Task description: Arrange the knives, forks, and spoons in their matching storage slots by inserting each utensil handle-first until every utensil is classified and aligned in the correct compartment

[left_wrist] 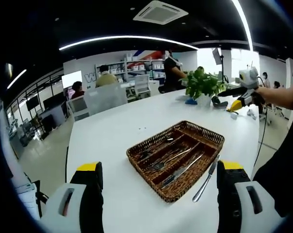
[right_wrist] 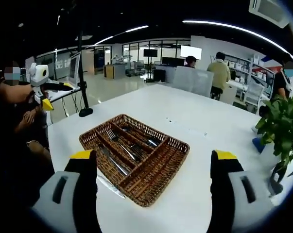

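In the left gripper view the left gripper (left_wrist: pixel 158 194) stands at the bottom with its two yellow-tipped jaws spread wide and nothing between them; both jaws are cut off by the lower edge. Between and beyond them, on the white table (left_wrist: pixel 102 141), sits the wicker tray (left_wrist: pixel 178 160), a brown woven basket split by lengthwise dividers into narrow slots. Forks (left_wrist: pixel 161 165) and other silver utensils lie along those slots, but which piece sits in which slot is hard to make out. One knife (left_wrist: pixel 206 179) lies outside the tray, on the table just beside its right edge, its lower end near the right jaw. Farther right a potted plant (left_wrist: pixel 203 86) stands at the table's far side. On the back wall a blue letter "w" can be read; the rest of that sign is hidden. In the right gripper view the other gripper (right_wrist: pixel 39 80) shows at the far left, too small to tell how its jaws stand. The right gripper (right_wrist: pixel 153 187) at the bottom is likewise released, jaws wide apart and empty. The tray (right_wrist: pixel 161 165) lies between them on the table (right_wrist: pixel 195 121), with a knife (right_wrist: pixel 112 187) on the table touching its near-left edge, partly hidden by the left jaw. Green leaves (right_wrist: pixel 282 126) are cut off at the right.
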Demonstrator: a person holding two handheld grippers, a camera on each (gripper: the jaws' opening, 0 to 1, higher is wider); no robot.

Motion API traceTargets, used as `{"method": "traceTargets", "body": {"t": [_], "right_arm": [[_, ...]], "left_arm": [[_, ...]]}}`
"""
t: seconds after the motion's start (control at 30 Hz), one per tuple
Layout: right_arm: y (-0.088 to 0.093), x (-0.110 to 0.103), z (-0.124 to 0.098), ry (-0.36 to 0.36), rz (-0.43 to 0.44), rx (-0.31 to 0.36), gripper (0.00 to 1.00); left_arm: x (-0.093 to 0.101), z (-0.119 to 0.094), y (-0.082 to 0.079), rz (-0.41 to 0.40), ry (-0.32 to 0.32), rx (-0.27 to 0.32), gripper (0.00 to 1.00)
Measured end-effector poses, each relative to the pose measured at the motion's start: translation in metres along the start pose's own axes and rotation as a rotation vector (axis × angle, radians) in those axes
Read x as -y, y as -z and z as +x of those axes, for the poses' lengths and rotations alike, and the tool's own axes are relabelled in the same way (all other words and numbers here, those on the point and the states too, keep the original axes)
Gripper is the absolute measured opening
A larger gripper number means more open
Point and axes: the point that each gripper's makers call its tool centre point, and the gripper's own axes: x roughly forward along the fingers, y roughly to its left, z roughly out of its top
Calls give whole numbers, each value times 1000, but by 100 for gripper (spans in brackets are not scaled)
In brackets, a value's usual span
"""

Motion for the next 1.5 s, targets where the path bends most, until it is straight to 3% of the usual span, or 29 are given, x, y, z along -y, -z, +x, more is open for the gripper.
{"method": "traceTargets", "body": {"t": [0.23, 0.6, 0.87, 1.03, 1.27, 1.37, 1.5], "right_arm": [[4, 13, -9, 30, -7, 0, 100], [0, 14, -12, 45, -9, 16, 100], [8, 3, -10, 28, -18, -1, 100], [22, -19, -4, -63, -34, -44, 100], [27, -25, -1, -71, -39, -54, 100], [27, -25, -2, -72, -38, -53, 100], [29, -23, -3, -76, -21, -55, 100]], "left_arm": [[-3, 0, -6, 16, 8, 8, 99], [-1, 4, -2, 43, 34, -21, 99], [-1, 0, 12, 46, 28, -50, 99], [0, -2, 16, 39, 29, -55, 99], [2, -3, 26, 38, 34, -72, 97], [9, -2, 34, 22, 65, -95, 89], [30, 2, 57, 22, 140, -176, 80]]}}
